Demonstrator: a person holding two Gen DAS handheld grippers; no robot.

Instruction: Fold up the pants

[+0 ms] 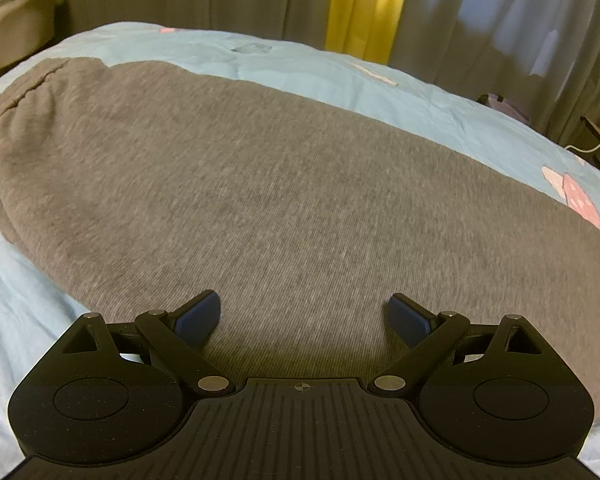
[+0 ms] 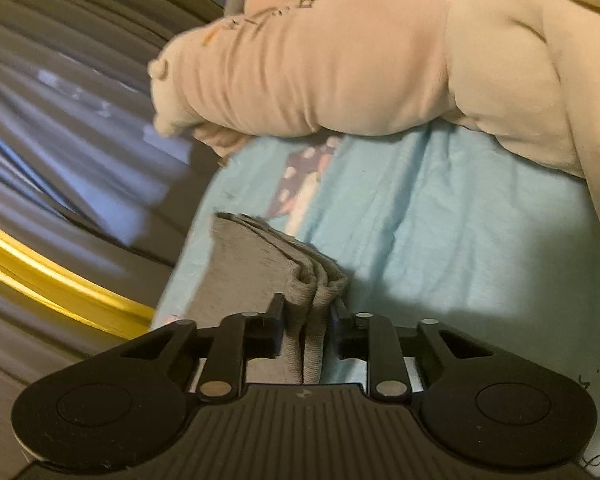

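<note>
Grey pants [image 1: 260, 184] lie spread across a light blue bedsheet [image 1: 440, 108] and fill most of the left wrist view, with a stitched hem at the far left. My left gripper [image 1: 304, 316] is open just above the cloth, its blue pads [image 1: 200, 316] wide apart and holding nothing. In the right wrist view, my right gripper [image 2: 306, 320] is shut on a bunched stack of grey pants layers [image 2: 256, 256], lifted a little off the sheet [image 2: 440, 240].
A large beige plush pillow [image 2: 360, 64] lies across the far side of the bed. Grey curtains [image 1: 500, 20] with a yellow strip [image 1: 364, 8] hang behind the bed. The bed edge runs close on the left of the right wrist view.
</note>
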